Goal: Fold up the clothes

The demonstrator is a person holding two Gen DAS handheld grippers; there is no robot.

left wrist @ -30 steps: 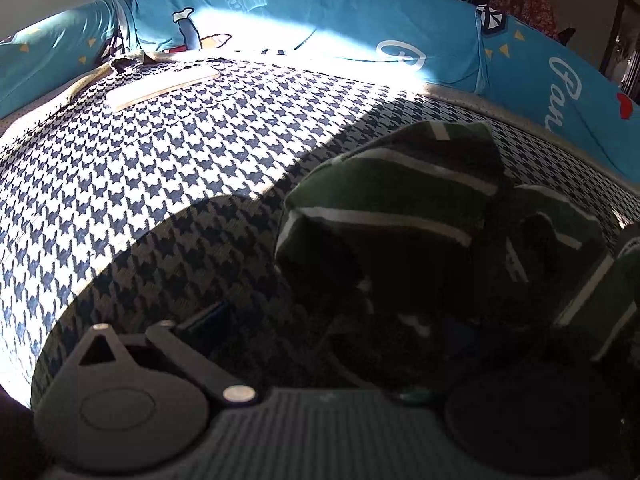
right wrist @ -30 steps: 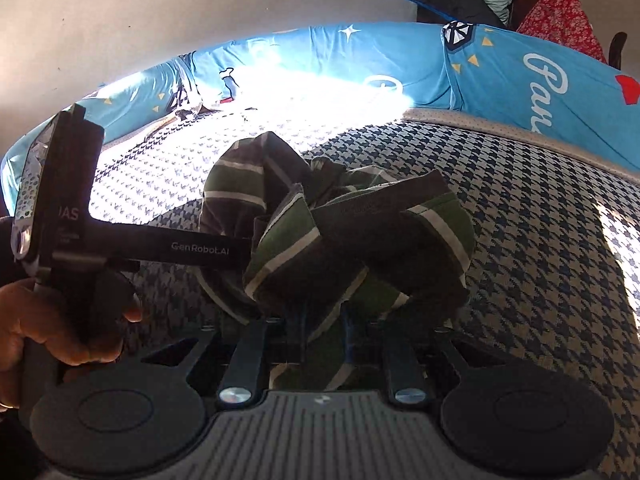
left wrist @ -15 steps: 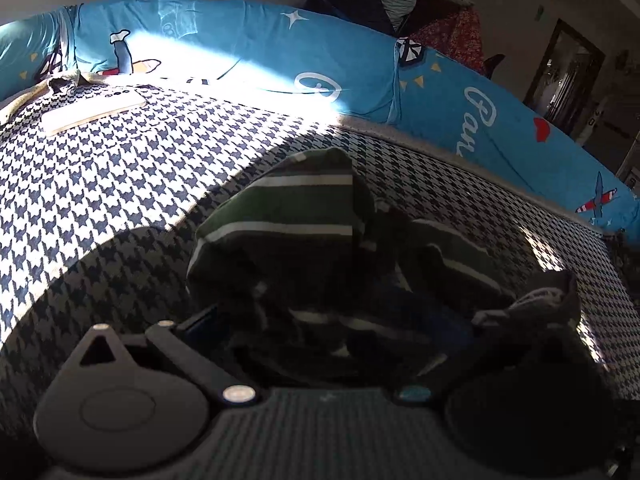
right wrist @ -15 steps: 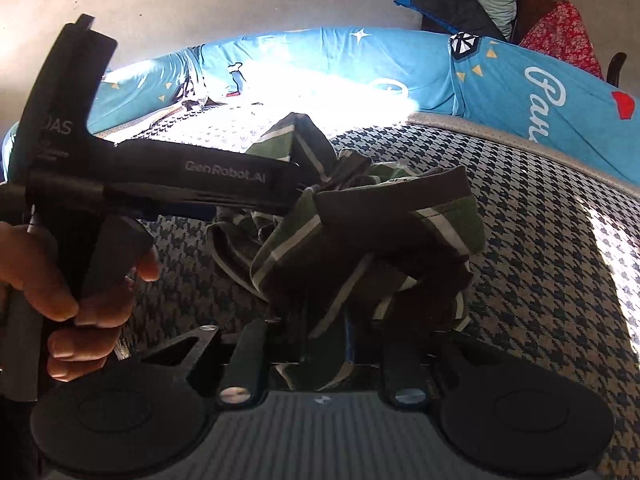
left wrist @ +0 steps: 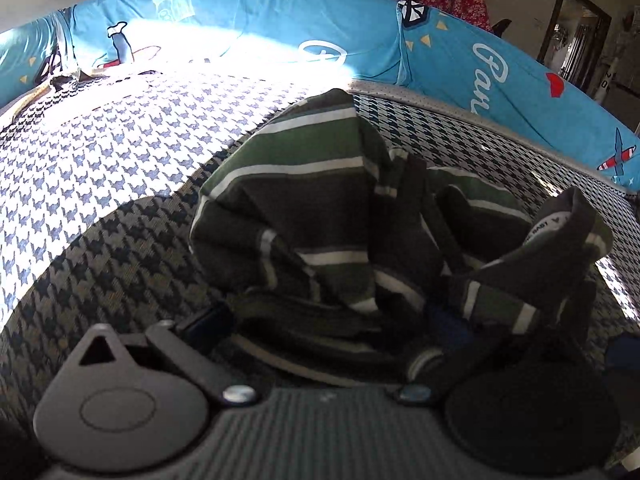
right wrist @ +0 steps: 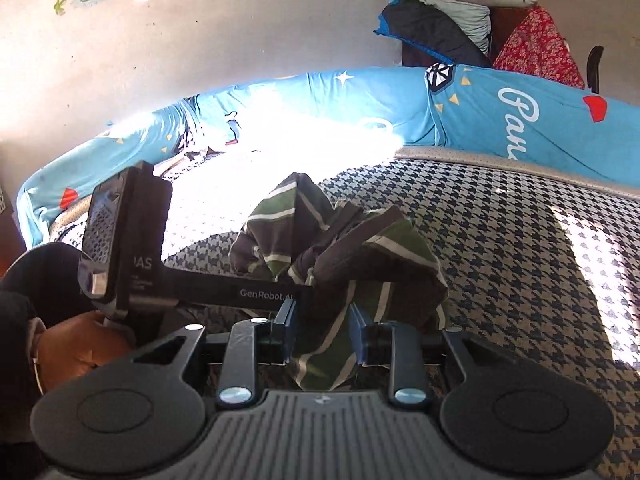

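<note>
Both grippers, left (left wrist: 320,320) and right (right wrist: 322,336), were clamped on a bunched striped shirt (right wrist: 340,256) above the checked bed (right wrist: 520,260), apparently to shake it open for folding.

The striped garment (right wrist: 344,256) was soft knitted cloth, matt, in green, brown and white. The bed cover (right wrist: 520,248) under it was a coarse woven houndstooth fabric. Behind the garment, the blue bumper (left wrist: 440,48) looked like smooth printed cloth. The left gripper (right wrist: 200,292) was matt black plastic.
</note>
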